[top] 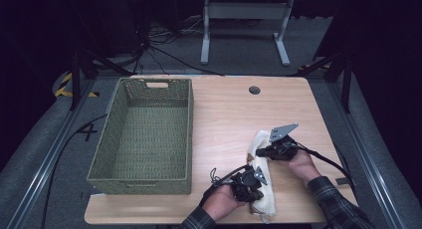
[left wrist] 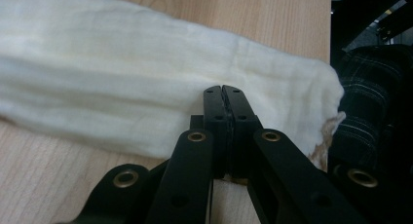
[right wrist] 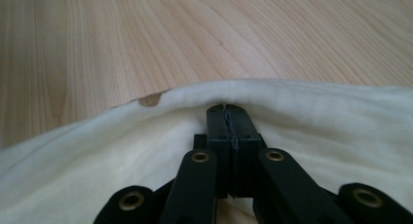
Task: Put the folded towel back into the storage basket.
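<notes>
A cream cloth point(top: 260, 139) lies folded into a long strip near the table's front right, with a brown stain point(right wrist: 150, 100) at one edge. My left gripper point(top: 261, 185) sits at its near part. In the left gripper view the jaws point(left wrist: 224, 90) are pressed together, their tips sunk in the cloth point(left wrist: 122, 78). My right gripper point(top: 259, 152) sits at the far part. Its jaws point(right wrist: 227, 108) are also closed, pinching a raised fold of the cloth point(right wrist: 316, 117). A person's hands and plaid sleeves hold both grippers.
A green woven basket point(top: 189, 134) stands on the left half of the wooden table point(top: 234, 114). A round cable hole point(top: 254, 90) sits near the far edge. The cloth's near end point(top: 266, 204) lies close to the table's front edge. Metal rails run along both sides.
</notes>
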Available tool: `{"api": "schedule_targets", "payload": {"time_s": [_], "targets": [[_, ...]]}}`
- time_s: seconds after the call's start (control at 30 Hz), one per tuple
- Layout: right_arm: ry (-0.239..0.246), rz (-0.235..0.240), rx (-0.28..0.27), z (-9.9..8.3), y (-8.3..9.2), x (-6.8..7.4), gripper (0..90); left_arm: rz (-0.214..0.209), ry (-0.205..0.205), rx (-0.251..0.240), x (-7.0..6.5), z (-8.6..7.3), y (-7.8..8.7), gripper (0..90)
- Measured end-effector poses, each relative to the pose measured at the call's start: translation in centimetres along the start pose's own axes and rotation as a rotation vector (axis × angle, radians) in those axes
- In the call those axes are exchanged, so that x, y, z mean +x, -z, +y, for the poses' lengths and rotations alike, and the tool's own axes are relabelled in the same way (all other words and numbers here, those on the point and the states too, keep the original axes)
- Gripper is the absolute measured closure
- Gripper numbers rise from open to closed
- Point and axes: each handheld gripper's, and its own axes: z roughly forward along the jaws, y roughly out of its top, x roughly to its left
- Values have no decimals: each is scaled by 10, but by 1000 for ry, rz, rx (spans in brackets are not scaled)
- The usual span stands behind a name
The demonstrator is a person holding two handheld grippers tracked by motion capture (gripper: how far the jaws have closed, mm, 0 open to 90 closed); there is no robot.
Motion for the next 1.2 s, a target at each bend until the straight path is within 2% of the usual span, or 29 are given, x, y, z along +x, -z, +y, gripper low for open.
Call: {"api": "schedule_targets", "payload": {"time_s": [0.1,0.17,0.23,0.3,0.57,0.63,0.67,0.73,0.8,0.87,0.9,0.93,1.03,1.2], "targets": [[21,5,-4,6,-7,3,895,-8,3,-5,-1,0,-1,896],[12,11,-8,5,-7,2,895,-13,-2,-4,-1,0,-1,896],[16,7,2,5,-5,2,894,-24,9,4,-2,-2,1,896],[23,2,8,4,-4,2,894,-25,0,6,-1,-3,2,897],[60,-34,51,-2,7,6,894,-40,28,6,-1,-21,14,897],[39,-31,44,-7,12,5,889,-40,29,-6,-1,-22,16,892],[20,-27,39,-9,16,4,863,-35,28,-9,0,-22,17,874],[10,-3,23,-12,23,5,825,-40,27,-39,4,-21,22,858],[8,7,7,-13,31,9,780,-24,40,-66,8,-22,27,846],[8,21,-19,-14,36,16,713,-16,43,-72,10,-22,29,827],[10,31,-30,-14,38,21,673,0,70,-90,15,-24,33,809],[13,37,-32,-14,39,24,638,13,77,-97,17,-25,35,792],[32,47,-23,-13,38,39,559,60,121,-126,23,-28,39,702],[87,42,-7,-8,36,67,398,128,161,-159,31,-29,42,564]]}}
